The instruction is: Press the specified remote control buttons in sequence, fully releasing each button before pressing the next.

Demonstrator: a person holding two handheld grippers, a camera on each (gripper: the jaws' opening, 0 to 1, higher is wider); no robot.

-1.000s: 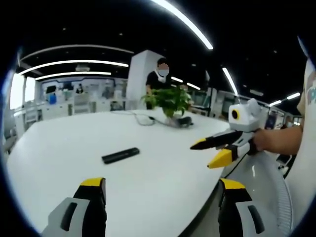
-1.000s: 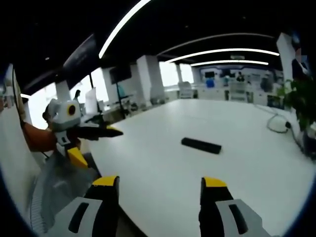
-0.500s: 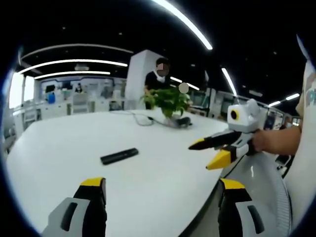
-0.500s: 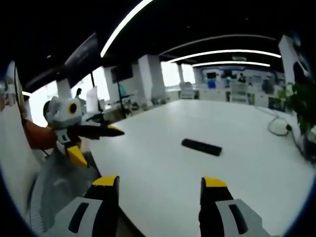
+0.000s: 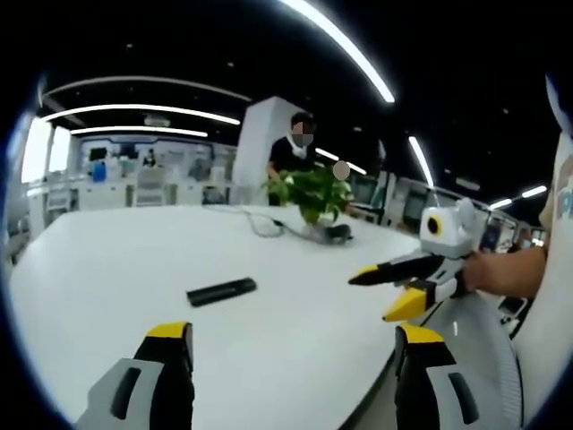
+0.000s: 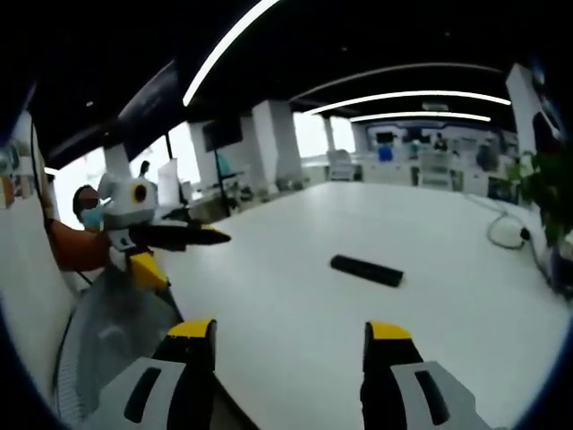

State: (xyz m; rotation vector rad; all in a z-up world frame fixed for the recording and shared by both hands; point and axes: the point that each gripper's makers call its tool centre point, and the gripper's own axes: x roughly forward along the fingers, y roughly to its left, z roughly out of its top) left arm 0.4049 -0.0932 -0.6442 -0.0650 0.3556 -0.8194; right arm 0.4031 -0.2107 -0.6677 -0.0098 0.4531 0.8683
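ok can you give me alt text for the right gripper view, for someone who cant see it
A black remote control lies alone on a large white table, untouched, ahead of the open right gripper, whose yellow-tipped fingers rise from the bottom. At the left the left gripper hangs open above the table's edge, and a plant and cable sit at the far right.

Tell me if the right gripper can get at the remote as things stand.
Probably yes: the remote lies alone on the bare white table, ahead of the open right gripper, nothing between them.
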